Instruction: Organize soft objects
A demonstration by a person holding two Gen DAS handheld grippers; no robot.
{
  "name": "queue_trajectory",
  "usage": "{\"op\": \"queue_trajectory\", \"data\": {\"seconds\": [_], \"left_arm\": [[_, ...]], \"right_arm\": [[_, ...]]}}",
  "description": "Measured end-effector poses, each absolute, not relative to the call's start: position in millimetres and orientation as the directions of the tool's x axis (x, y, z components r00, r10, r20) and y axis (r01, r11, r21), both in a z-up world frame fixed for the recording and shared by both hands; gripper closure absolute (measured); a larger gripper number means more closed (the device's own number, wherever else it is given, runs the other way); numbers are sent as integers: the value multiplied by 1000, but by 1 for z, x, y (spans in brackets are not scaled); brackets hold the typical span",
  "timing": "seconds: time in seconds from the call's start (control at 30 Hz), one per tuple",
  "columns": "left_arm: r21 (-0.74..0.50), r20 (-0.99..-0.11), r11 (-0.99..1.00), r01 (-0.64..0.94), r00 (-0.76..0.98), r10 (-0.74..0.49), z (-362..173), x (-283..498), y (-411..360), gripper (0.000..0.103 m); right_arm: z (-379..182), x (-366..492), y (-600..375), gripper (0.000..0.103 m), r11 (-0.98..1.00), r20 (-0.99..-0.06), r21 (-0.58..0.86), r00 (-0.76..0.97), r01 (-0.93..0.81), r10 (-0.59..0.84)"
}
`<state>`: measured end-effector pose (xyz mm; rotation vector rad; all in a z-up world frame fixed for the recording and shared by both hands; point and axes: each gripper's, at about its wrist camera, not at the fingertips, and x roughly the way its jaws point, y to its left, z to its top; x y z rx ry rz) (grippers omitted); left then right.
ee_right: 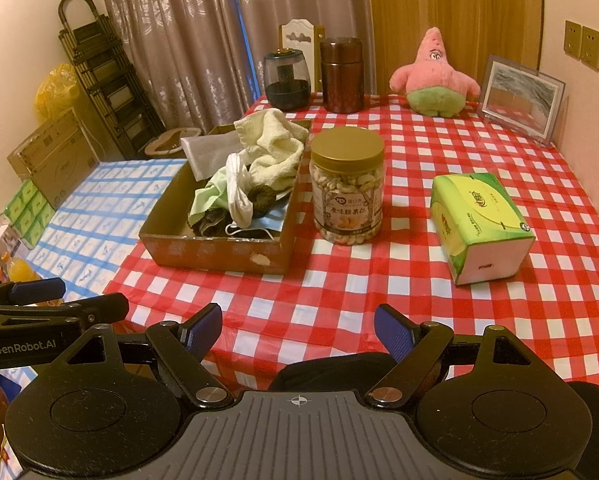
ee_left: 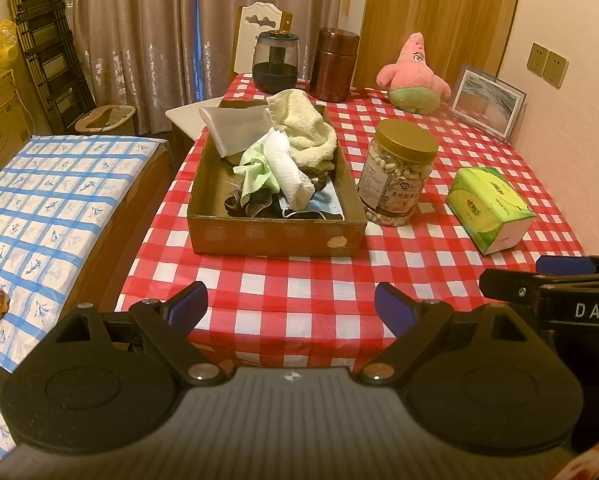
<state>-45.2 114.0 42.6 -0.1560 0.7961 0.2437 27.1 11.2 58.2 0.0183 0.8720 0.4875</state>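
A shallow cardboard box (ee_left: 273, 236) (ee_right: 215, 252) stands on the red checked table. It holds a cream towel (ee_left: 305, 124) (ee_right: 273, 144), a white rolled cloth (ee_left: 289, 168) (ee_right: 237, 188), a pale green cloth (ee_left: 255, 168) (ee_right: 207, 198), a blue face mask (ee_left: 323, 204) (ee_right: 273, 216) and dark fabric pieces (ee_left: 247, 204). A pink plush star (ee_left: 413, 76) (ee_right: 435, 76) sits at the table's far side. My left gripper (ee_left: 291, 312) is open and empty above the table's near edge. My right gripper (ee_right: 298, 330) is open and empty beside it, to the right.
A nut jar (ee_left: 399, 172) (ee_right: 347, 184) stands right of the box. A green tissue pack (ee_left: 489, 208) (ee_right: 479, 228), a picture frame (ee_left: 487, 104) (ee_right: 521, 98), a brown canister (ee_left: 335, 64) and a dark glass jar (ee_left: 275, 62) share the table. A blue-checked surface (ee_left: 47, 200) lies left.
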Motion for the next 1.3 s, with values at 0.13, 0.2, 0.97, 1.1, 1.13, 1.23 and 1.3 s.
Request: {"op": "queue_trajectory", "data": {"seconds": [0.13,0.2,0.97,1.1,1.13,1.23,1.3], "left_arm": [[-48,-722,961,-274,674,157,42,-46,114,14],[-49,-722,961,-274,674,156,42,-45,114,14],[-50,-721,960,-274,675,155,43,-46,113,14],[-51,-720,961,-273,677,154,43,-46,114,14],[-57,-717,961,-271,681,149,43,-46,113,14],[-78,-710,958,-275,690,141,44,-44,108,14],[-86,-706,958,-274,695,136,44,-44,106,14]], "right_arm": [[58,27,11,20,891,-730,211,541,-403,418],[58,27,12,20,891,-730,211,541,-403,417],[59,27,12,20,891,-731,211,541,-402,417],[59,27,12,20,891,-731,211,541,-402,417],[59,27,12,20,891,-731,211,541,-402,417],[59,27,12,20,891,-730,210,541,-403,417],[59,27,12,20,891,-730,211,542,-403,417]]}}
